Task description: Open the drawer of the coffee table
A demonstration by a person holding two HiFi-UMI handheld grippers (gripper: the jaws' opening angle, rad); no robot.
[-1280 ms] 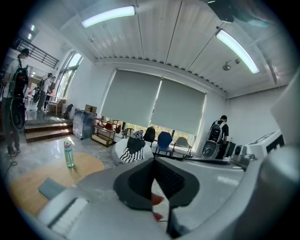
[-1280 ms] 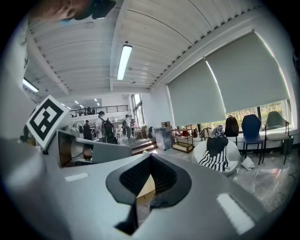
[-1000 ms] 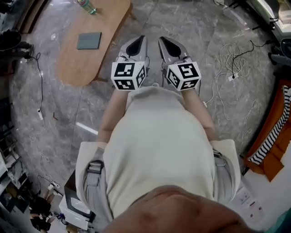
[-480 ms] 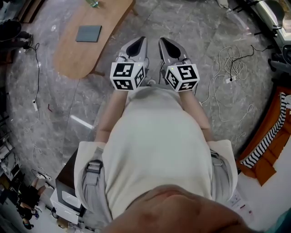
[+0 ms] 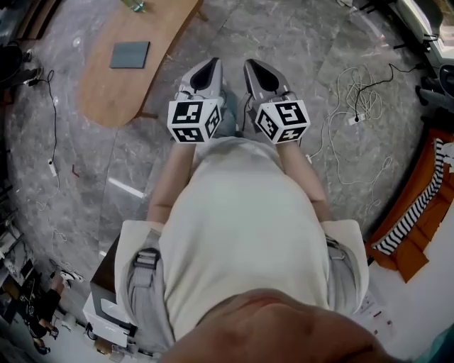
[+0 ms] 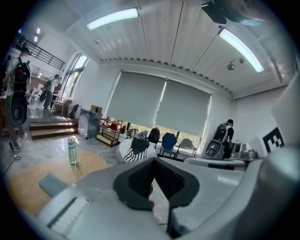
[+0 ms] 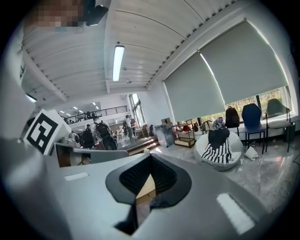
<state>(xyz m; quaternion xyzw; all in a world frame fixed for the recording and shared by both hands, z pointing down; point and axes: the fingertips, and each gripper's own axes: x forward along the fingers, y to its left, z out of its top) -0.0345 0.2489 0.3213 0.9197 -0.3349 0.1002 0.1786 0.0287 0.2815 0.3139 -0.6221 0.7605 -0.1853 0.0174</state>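
The wooden coffee table (image 5: 117, 78) stands at the upper left of the head view, some way ahead and to the left of both grippers. On it lie a grey pad (image 5: 130, 54) and, at its far end, a green bottle (image 5: 134, 5). No drawer shows in any view. My left gripper (image 5: 208, 69) and right gripper (image 5: 256, 69) are held side by side in front of the person's body, both shut with nothing between the jaws. The left gripper view has the table top (image 6: 26, 187), the bottle (image 6: 72, 151) and the pad (image 6: 50, 183) at its lower left, beside the gripper (image 6: 152, 163).
White cables (image 5: 355, 106) trail over the marble floor to the right, and a black cable (image 5: 53, 120) runs at the left. An orange and striped cloth (image 5: 418, 213) lies at the right edge. A black-and-white box (image 5: 106, 312) sits behind the person at lower left.
In the head view the coffee table has slid toward the upper left of the picture. The two grippers have stayed side by side and shut.
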